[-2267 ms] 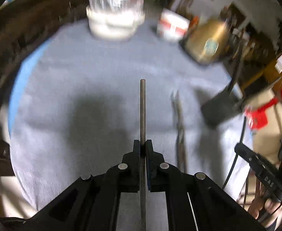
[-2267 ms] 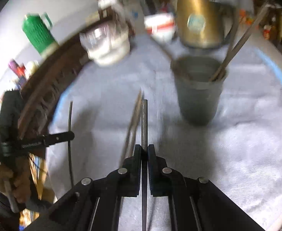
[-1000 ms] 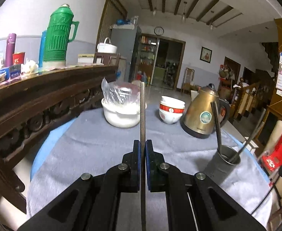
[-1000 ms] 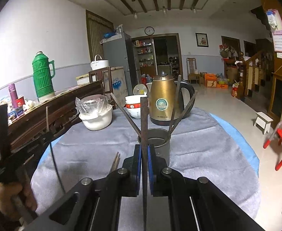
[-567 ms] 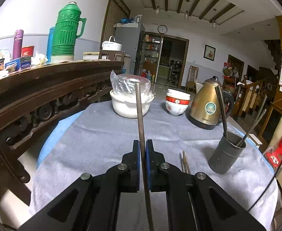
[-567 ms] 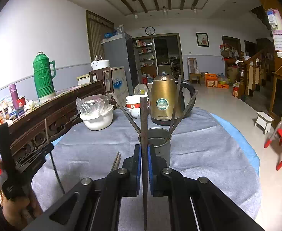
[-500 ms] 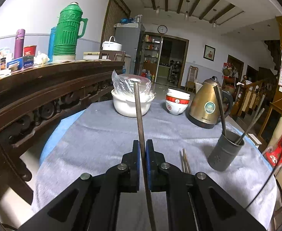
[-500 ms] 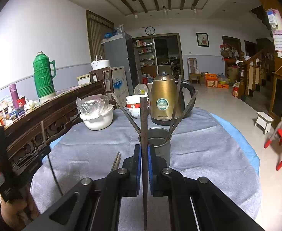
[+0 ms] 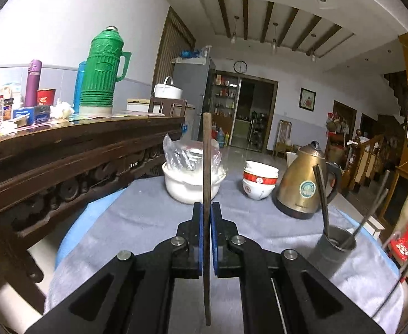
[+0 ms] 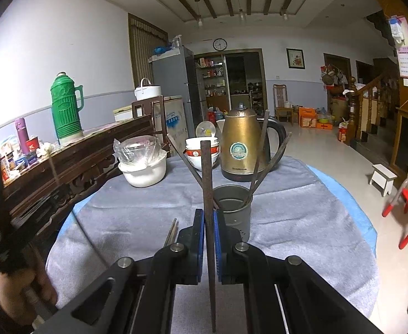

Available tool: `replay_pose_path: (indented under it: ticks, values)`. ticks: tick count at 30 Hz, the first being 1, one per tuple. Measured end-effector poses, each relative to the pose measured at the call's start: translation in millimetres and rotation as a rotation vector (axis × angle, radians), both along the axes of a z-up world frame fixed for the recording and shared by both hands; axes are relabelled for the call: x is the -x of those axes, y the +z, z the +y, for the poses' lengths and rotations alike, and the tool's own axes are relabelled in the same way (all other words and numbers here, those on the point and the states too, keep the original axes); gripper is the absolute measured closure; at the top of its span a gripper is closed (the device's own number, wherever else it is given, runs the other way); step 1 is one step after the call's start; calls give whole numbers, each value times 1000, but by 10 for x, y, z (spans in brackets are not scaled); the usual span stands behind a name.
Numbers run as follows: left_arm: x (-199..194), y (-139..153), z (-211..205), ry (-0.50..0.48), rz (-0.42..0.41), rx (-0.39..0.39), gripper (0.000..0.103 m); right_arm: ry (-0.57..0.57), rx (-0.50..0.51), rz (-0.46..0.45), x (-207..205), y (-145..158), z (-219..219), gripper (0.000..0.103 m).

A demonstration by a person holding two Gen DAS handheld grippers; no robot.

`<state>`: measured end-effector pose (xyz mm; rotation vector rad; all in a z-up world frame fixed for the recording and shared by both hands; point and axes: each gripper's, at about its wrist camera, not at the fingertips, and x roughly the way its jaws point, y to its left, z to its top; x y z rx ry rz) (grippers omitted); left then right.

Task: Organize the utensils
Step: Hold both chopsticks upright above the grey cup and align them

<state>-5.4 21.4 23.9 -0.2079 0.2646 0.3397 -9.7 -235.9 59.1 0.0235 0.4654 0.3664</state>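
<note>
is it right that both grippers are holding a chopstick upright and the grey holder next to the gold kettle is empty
Not quite. The left gripper and right gripper each clamp a chopstick upright, but the grey holder beside the gold kettle is not empty: the right wrist view shows several chopsticks already leaning in it.

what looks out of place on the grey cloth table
A pair of thin brown chopsticks lies loose on the grey cloth, left of the grey metal utensil cup, while others stand in it. Nothing looks spilled or damaged.
</note>
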Motion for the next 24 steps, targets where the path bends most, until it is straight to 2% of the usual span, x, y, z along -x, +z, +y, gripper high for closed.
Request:
replay_pose_path:
  ticks: [4, 13, 24]
  values:
    - [-191, -106, -46, 10, -6, -9, 98, -7, 0, 3, -16, -2, -18, 96]
    - [-141, -218, -53, 15, 5, -38, 97, -2, -1, 7, -40, 1, 0, 96]
    - [177, -178, 48, -34, 35, 42, 97, 6, -4, 13, -41, 4, -4, 96]
